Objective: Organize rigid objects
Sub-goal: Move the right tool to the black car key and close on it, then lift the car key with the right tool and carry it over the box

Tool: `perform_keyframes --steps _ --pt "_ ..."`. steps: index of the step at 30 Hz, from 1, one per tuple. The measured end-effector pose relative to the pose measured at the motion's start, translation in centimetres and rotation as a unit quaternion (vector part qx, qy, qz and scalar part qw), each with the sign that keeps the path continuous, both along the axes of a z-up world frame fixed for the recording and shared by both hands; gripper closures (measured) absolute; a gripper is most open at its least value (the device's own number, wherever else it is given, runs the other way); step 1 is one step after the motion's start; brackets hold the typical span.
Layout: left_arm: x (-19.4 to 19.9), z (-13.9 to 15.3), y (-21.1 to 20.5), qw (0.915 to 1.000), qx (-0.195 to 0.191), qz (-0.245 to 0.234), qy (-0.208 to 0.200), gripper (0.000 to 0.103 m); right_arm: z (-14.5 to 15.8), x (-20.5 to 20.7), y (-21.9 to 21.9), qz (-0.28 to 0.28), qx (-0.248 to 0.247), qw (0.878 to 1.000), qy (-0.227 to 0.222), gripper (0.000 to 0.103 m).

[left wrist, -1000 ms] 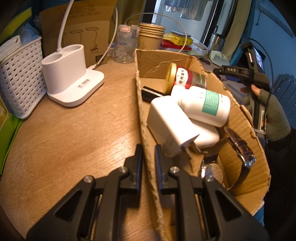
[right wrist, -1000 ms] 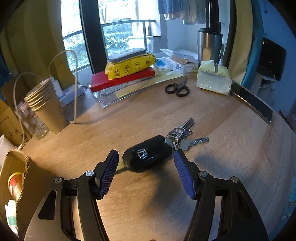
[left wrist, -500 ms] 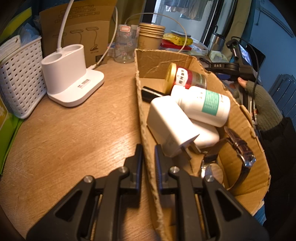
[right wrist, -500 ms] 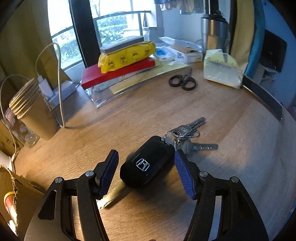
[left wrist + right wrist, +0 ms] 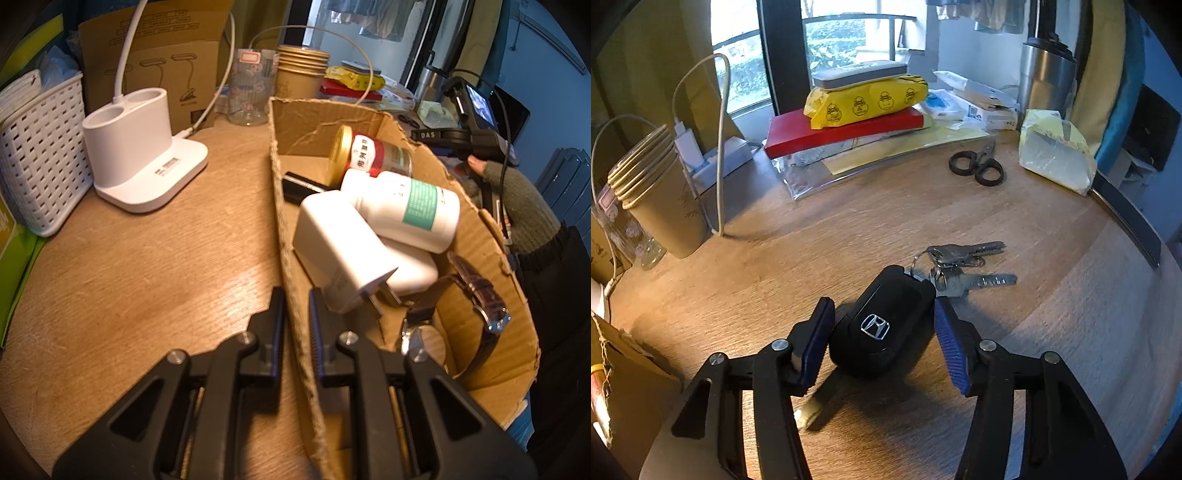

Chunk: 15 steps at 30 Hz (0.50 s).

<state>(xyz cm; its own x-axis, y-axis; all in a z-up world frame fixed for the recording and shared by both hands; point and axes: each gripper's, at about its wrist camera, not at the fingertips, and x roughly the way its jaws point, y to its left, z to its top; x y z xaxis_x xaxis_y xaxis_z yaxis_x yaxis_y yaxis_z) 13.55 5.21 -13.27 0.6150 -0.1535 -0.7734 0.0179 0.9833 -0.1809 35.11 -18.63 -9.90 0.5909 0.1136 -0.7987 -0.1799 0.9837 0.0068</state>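
On the wooden desk (image 5: pixel 155 266) the left claw (image 5: pixel 295 314) is pinched on the near side wall of the cardboard box (image 5: pixel 291 258), 1 finger on each face of it. Inside the box lie a white charger (image 5: pixel 343 254), a white bottle (image 5: pixel 406 206) at 1 o'clock of it, a gold-lidded jar (image 5: pixel 369 155) at 12 and a watch (image 5: pixel 476 306) at 4. The right claw (image 5: pixel 882 328) has just been closing, its blue pads (image 5: pixel 947 347) flanking the black car key (image 5: pixel 882 325) with slight gaps; the key lies on the desk, its bunch of keys (image 5: pixel 964 266) at 1 o'clock.
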Motion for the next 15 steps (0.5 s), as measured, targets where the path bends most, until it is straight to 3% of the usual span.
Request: perform_keyframes --steps 7,15 --pt "0.0 0.0 0.0 1.0 -0.001 0.0 0.0 0.089 0.2 -0.7 0.6 0.037 0.001 0.999 -0.004 0.063" --pt "0.0 0.0 -0.1 1.0 -0.002 0.0 0.0 0.088 1.4 -2.2 0.5 0.05 0.017 0.998 -0.03 0.065"
